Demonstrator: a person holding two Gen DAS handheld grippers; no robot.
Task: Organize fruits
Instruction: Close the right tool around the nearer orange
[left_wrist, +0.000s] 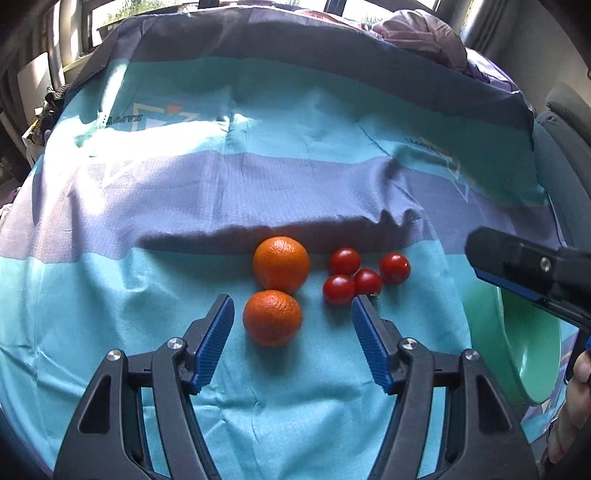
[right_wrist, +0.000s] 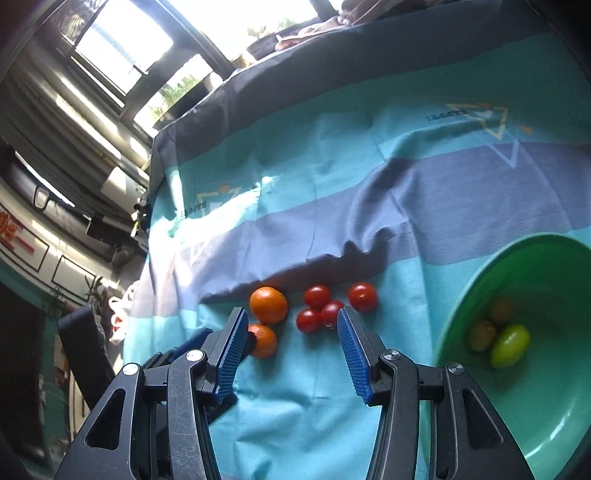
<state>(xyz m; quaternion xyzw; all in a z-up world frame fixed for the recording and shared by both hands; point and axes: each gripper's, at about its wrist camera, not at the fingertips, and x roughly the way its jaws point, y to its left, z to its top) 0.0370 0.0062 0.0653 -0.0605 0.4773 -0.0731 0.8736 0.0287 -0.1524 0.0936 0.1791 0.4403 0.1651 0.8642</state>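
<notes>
**Both tongs spread wide over the fruit, bowl partly filled**

The near orange (left_wrist: 272, 317) serves as the landmark. The left gripper (left_wrist: 292, 308) stands released, its blue ribbed pads wide apart, and the near orange lies between them, closer to the left pad and touching neither. Just behind it, touching or nearly so, sits the far orange (left_wrist: 281, 264). To the right of the oranges are four cherry tomatoes (left_wrist: 338, 289) in a loose cluster; three of them crowd together and the fourth (left_wrist: 395, 268) sits slightly apart, farthest from the near orange. The nearest tomatoes lie just beyond the tip of the left gripper's right pad.

The right gripper (right_wrist: 290, 321) is likewise released and holds nothing. In its own view the near orange (right_wrist: 264, 340) sits just beside its left pad, partly hidden behind it, and the tomato cluster (right_wrist: 308, 320) lies just ahead of the gap between its pads. In the left wrist view its dark body enters well to the right of the near orange, above the bowl.

The green bowl (right_wrist: 461, 295) stands far to the right of the near orange, beyond the tomatoes. Inside it lie three small fruits: a bright green oval one (right_wrist: 510, 345) and two duller olive-brown ones (right_wrist: 482, 335).

Everything rests on a wrinkled cloth (left_wrist: 258, 184) striped in turquoise, lilac and dark grey, with triangle prints. Beyond it are bright windows (right_wrist: 125, 48).
</notes>
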